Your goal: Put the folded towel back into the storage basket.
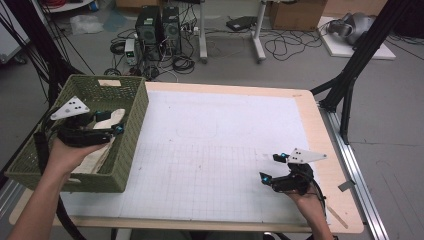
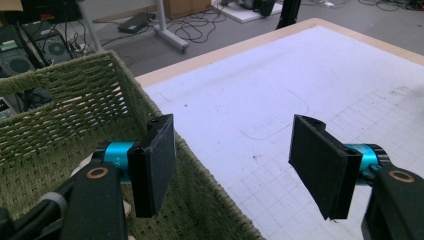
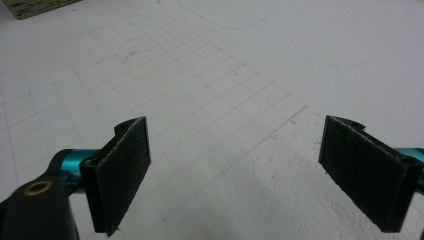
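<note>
At the left of the table (image 1: pixel 225 100), the left gripper (image 1: pixel 107 122) hovered over the green woven basket (image 1: pixel 131 120), jaws wide and empty, above a pale, folded cloth (image 1: pixel 100 155) lying inside against the basket's right wall. The cloth looked soft, light and limp, likely to sag and drape, so a pinch on a raised fold near its upper edge seemed the best hold. At the near right, the right gripper (image 1: pixel 272 167) rested over bare table, jaws wide, holding nothing.
</note>
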